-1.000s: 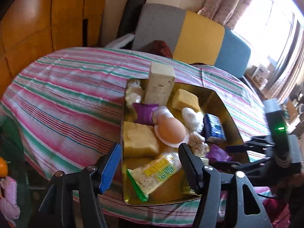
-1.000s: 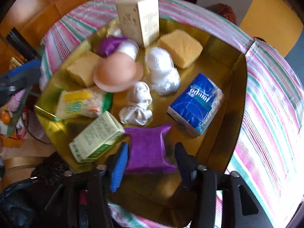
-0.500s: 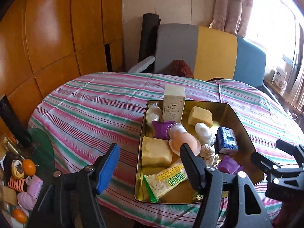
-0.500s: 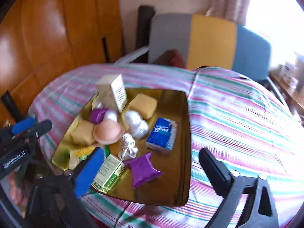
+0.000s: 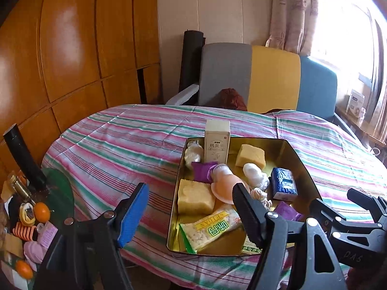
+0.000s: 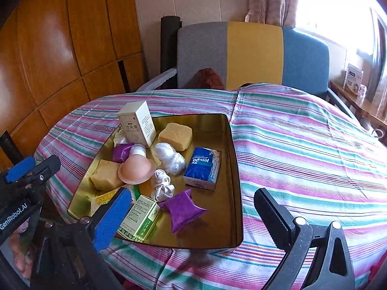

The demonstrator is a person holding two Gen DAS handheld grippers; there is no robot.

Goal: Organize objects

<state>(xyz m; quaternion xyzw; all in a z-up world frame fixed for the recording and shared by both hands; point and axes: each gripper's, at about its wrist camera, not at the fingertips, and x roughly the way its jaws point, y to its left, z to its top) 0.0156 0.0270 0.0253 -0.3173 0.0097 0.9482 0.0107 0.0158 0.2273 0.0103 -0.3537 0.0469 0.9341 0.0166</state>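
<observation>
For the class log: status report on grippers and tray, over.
Left gripper opening, empty. Right gripper open, empty. Gold tray full, purple pouch nearest. Nothing blocking.

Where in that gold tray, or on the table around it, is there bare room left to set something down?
Inside the gold tray, only the strip along its right wall, beside the blue tissue pack and purple packet, is bare. Its left half is crowded. The striped tablecloth right of the tray is wide open.
</observation>
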